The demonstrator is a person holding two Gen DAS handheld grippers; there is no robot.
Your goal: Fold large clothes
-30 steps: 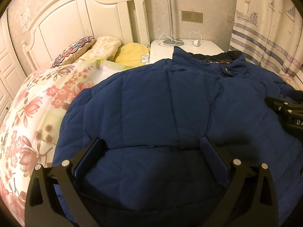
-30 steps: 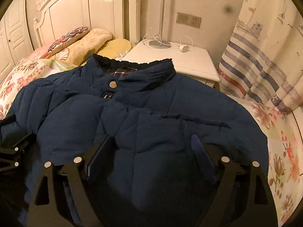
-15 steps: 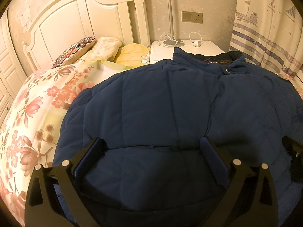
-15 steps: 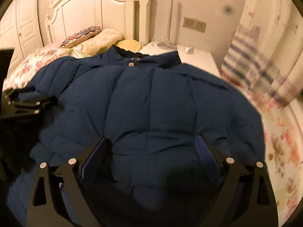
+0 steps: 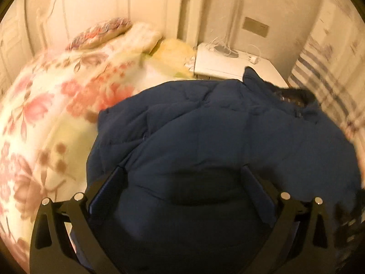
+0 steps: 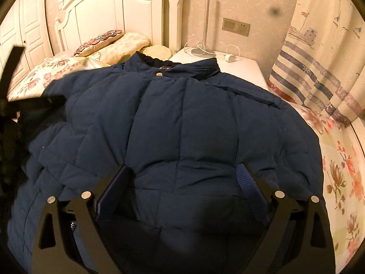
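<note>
Navy jacket (image 6: 182, 125) lies spread over the bed (image 6: 342, 171), collar toward the headboard edge; right gripper (image 6: 182, 182) spread wide above it, gripping nothing; left gripper (image 5: 182, 180) likewise wide apart.

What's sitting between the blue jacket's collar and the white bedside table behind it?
Nothing. In the right wrist view the jacket has its collar up against the bedside table, overlapping its near edge; the lamp base and charger sit further back.

Most of the bed is covered by the navy padded jacket (image 6: 182, 125). Bare floral quilt (image 5: 45, 118) is left open along its left side. Passage beyond is blocked by pillows (image 6: 118, 45), headboard (image 6: 109, 16), nightstand (image 6: 239, 66) and curtain (image 6: 319, 68).
</note>
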